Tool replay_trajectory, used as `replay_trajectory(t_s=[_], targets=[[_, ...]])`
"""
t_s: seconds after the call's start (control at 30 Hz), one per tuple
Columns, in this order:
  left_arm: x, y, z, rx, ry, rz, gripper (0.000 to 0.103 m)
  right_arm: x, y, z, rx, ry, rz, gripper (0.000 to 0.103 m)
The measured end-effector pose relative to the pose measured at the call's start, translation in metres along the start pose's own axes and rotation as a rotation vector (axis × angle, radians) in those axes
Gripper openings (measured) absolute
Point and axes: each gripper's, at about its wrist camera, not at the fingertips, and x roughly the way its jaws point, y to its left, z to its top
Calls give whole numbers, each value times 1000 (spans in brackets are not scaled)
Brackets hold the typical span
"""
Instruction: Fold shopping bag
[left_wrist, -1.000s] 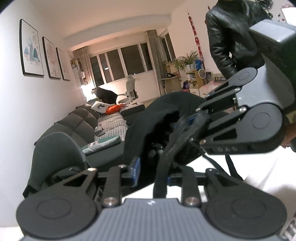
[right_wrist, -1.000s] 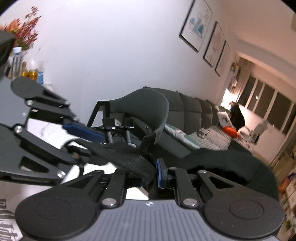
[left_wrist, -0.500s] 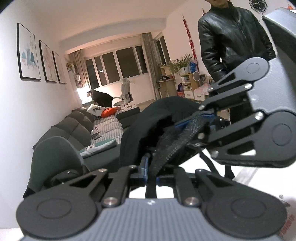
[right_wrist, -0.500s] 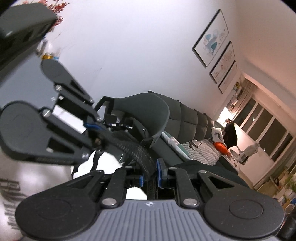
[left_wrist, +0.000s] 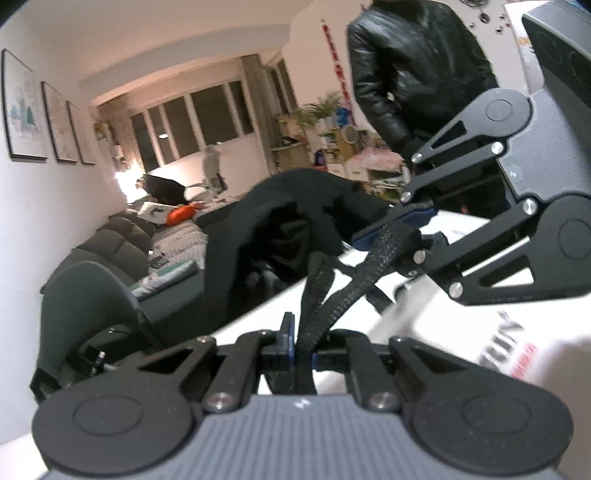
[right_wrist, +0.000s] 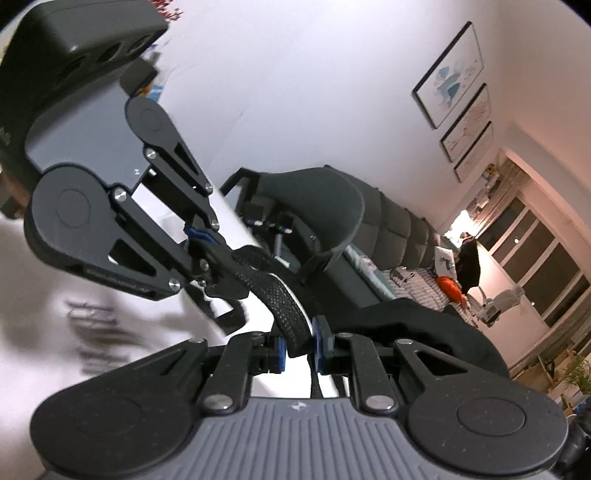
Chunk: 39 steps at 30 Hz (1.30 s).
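Clamped in my left gripper (left_wrist: 302, 349) is a black woven strap (left_wrist: 314, 295) — the blue pads are pinched tight on it and the webbing runs up and away from the jaws. Further right in the left wrist view, my right gripper (left_wrist: 397, 230) comes in from the side, tips close to the left one's, and nips the same strap where it bends over. Beneath both lies the shopping bag (left_wrist: 480, 332), white with blurred red and dark print, spread on the surface under the tools; its strap is lifted clear of it. Behind sit a dark chair (left_wrist: 88, 295) and a heap of black cloth (left_wrist: 280, 214).

From the right wrist camera, the left gripper (right_wrist: 201, 245) shows at left, biting the strap, while my right one (right_wrist: 298, 345) grips the webbing between its blue pads — the bag's white fabric (right_wrist: 74, 332) is blurred at lower left.
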Motion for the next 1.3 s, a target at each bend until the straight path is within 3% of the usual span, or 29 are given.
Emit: replay_trajectory(t_s=[0.47, 0.53, 0.67, 0.77, 1.03, 1.3], targets=[[-10, -38, -46, 94, 119, -149, 17, -31, 24, -37, 21, 129, 161, 15], [-10, -42, -50, 111, 135, -169, 21, -36, 22, -42, 25, 156, 176, 18], [-16, -47, -59, 164, 163, -201, 35, -50, 17, -51, 40, 190, 188, 35], [-22, -45, -62, 180, 168, -232, 40, -63, 12, -57, 43, 196, 195, 38], [-34, -20, -50, 108, 114, -297, 46, -89, -12, -63, 132, 150, 142, 39], [12, -27, -25, -26, 119, -365, 50, -66, -37, -60, 276, 178, 86, 39]])
